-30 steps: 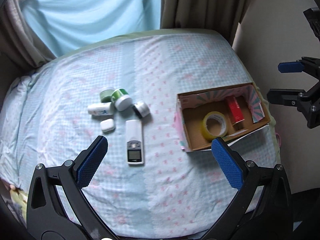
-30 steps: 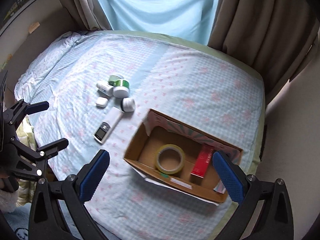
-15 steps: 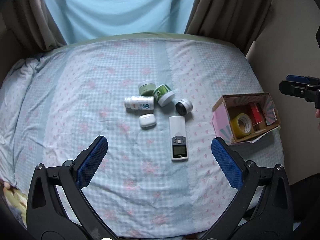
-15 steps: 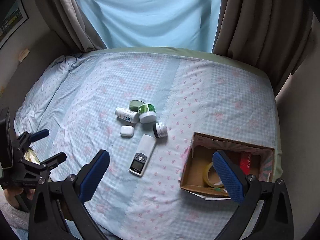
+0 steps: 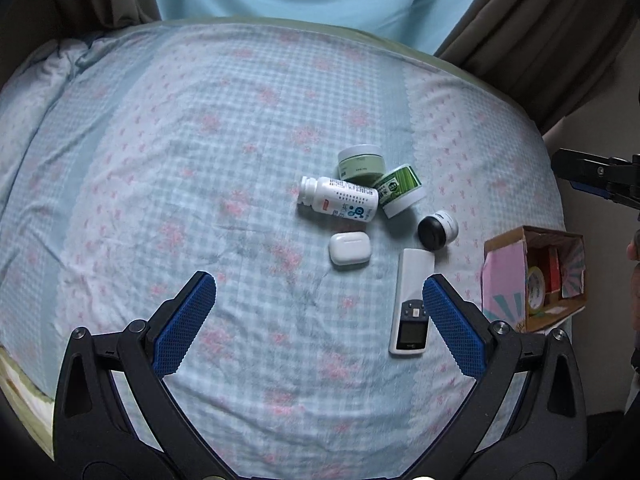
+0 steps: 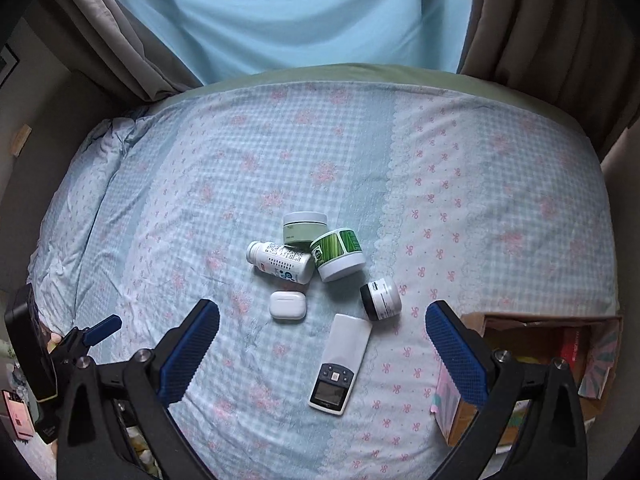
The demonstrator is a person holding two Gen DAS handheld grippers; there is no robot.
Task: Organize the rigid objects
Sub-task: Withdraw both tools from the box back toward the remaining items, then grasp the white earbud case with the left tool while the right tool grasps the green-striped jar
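Ahead of our spread, empty left gripper (image 5: 319, 322) fingers: earbud case (image 5: 349, 248), bottle (image 5: 339, 199), jars on bed (image 5: 160, 160). Right gripper (image 6: 322, 352) also agape, remote (image 6: 339, 364) between fingers. We'd straddle remote's long sides squarely, then carry to box (image 6: 532, 364) beside right finger.

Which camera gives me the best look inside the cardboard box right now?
The left wrist view. There the cardboard box sits whole at the right edge, its opening showing the tape roll and a red pack. The right wrist view crops the box, and the right claw blocks part of it.
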